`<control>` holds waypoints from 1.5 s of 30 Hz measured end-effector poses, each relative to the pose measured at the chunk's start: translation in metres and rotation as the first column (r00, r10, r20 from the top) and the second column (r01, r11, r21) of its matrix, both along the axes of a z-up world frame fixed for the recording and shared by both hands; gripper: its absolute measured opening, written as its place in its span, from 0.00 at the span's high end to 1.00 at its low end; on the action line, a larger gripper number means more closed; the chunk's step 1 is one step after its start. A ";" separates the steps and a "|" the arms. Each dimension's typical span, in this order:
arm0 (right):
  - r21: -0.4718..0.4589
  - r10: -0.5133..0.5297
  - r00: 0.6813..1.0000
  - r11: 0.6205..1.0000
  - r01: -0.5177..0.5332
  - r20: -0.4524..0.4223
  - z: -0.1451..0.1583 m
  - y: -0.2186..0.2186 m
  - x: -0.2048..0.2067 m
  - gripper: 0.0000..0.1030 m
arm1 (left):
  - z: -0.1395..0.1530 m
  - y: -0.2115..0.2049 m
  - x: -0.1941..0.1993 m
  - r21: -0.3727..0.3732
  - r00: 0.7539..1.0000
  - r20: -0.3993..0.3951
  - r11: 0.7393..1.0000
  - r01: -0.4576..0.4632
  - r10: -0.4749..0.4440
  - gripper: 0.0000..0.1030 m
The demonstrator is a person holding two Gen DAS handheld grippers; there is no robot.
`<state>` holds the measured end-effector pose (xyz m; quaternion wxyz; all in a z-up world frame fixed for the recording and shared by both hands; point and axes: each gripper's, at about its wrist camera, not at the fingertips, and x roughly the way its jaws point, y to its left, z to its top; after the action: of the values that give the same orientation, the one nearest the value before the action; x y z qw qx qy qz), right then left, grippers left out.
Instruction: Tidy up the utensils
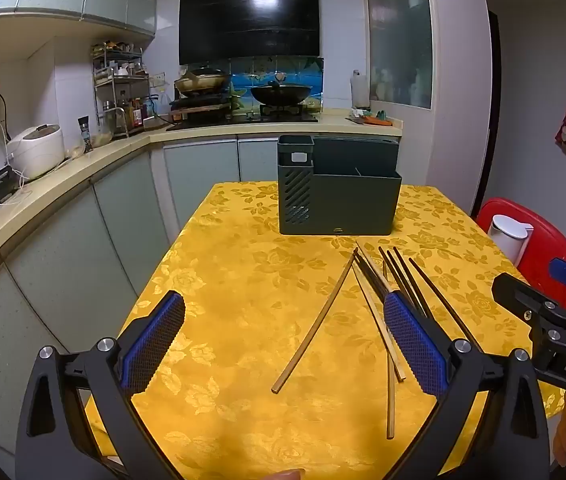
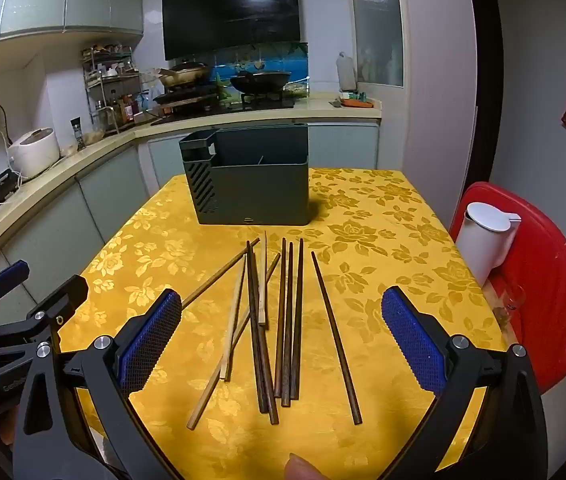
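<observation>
Seen over a table under a yellow rose-patterned tablecloth. Toward its far end, a dark green utensil holder, standing upright, with a slotted taller compartment on its left side and an open, divided bin on the right. Just in front of the holder, loose chopsticks: light bamboo chopsticks crossing one another on the holder's left-front side, dark wooden chopsticks lying roughly parallel beside them, one dark stick a little apart to the right. Left gripper hovering above the cloth, jaws spread wide, gripping nothing; one bamboo stick lies on the cloth between its fingers. Right gripper likewise spread wide and empty, over the near ends of the chopsticks. To the right of the holder, off the table, a white jug, possibly a kettle, on a red chair.
</observation>
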<state>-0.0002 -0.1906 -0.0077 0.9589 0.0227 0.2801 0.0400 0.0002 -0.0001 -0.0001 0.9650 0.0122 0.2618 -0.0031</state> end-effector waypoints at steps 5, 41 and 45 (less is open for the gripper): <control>0.001 -0.005 1.000 1.000 0.005 -0.004 0.000 0.001 -0.002 0.05 | -0.001 0.000 0.001 -0.005 1.000 -0.010 1.000 0.003 -0.003 0.06; 0.024 0.000 1.000 1.000 0.000 -0.002 -0.001 -0.002 -0.005 0.05 | -0.004 -0.006 0.001 -0.011 1.000 -0.017 1.000 0.006 -0.006 0.06; 0.024 -0.001 1.000 1.000 0.001 -0.003 -0.001 -0.002 -0.005 0.05 | -0.004 -0.006 0.001 -0.012 1.000 -0.018 1.000 0.006 -0.006 0.06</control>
<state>-0.0055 -0.1922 -0.0091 0.9582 0.0342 0.2809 0.0430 0.0011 -0.0058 -0.0040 0.9626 0.0071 0.2706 -0.0076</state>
